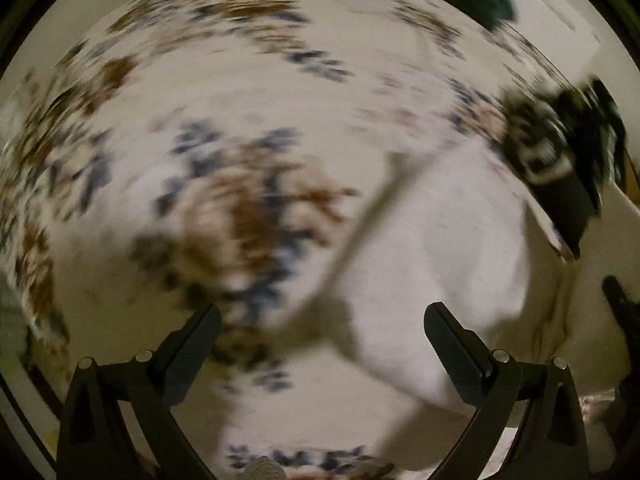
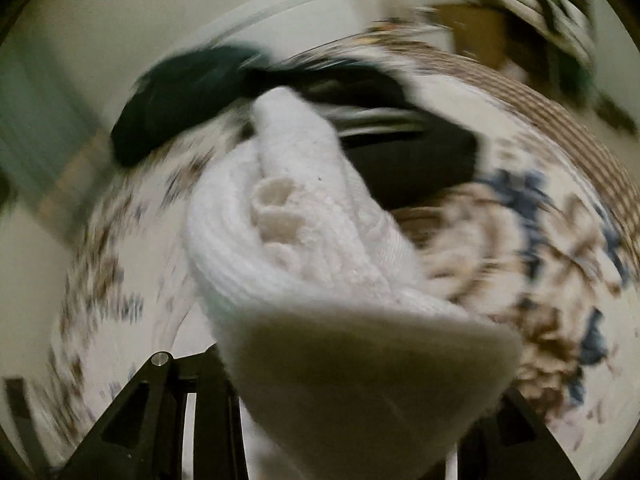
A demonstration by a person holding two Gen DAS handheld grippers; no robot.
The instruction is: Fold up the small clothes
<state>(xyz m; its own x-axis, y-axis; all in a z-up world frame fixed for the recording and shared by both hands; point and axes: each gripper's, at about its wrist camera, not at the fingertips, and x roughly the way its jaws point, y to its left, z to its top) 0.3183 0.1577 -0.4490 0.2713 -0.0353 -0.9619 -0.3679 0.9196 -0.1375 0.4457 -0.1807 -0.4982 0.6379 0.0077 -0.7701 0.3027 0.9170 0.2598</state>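
A bedspread point(image 1: 248, 92) printed with brown and blue flowers on white is spread across most of both views, heavily blurred. A band of brown checks point(image 2: 576, 140) is seen along its far right edge. Beyond it, a plain pale wall point(image 2: 100, 8) is lit dimly and warmly. Something brown, perhaps cardboard point(image 2: 476, 32), is seen far right.

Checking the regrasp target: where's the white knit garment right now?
In the right wrist view, the white knit garment fills the centre, draped over the right gripper, above the floral sheet, with dark clothes just behind it.
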